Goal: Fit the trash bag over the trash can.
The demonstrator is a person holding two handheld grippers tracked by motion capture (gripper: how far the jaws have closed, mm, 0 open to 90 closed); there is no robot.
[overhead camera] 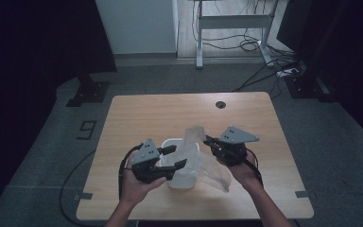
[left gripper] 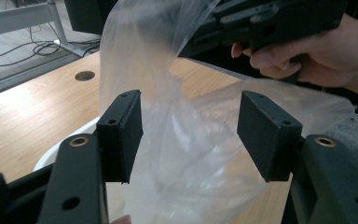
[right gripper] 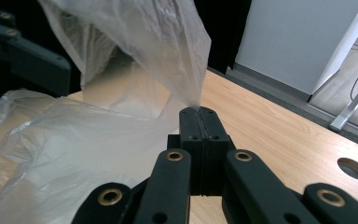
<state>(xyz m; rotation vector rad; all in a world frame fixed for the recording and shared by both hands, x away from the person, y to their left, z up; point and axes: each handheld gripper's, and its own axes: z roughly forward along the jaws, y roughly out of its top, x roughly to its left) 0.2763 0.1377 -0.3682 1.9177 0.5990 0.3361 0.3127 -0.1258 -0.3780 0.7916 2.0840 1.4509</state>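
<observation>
Nearest the table's front edge, the left gripper (overhead camera: 170, 161) hangs over the small white plastic bin (overhead camera: 182, 161), its two black jaws standing apart. In the left gripper view the thin clear plastic bag (left gripper: 186, 140) hangs in the gap between the pads (left gripper: 121, 135) without either pad pressing on it, so this tool holds nothing.

The bin stands on the light wooden table (overhead camera: 146, 113) near the middle of its front edge, just between the two hands. The bag drapes over the bin's right rim and spills onto the tabletop toward the front right, partly in the bin and partly out of it.

A little farther back and to the right, the right gripper (overhead camera: 208, 140) has its jaws pressed together on a raised fold of the bag; the right gripper view shows the film (right gripper: 135, 51) rising from the closed pad tips (right gripper: 199, 112) as a pinched peak.

The film looks very light, limp and slippery, and is likely to slide, cling or tear under a sharp pull. The sound place to take it is probably the free edge of the mouth opposite the right gripper's pinch, with a doubled fold between the pads, so the opening can be spread over the bin's rim.

Beyond, the table's far edge carries a round cable hole (overhead camera: 220, 104).
</observation>
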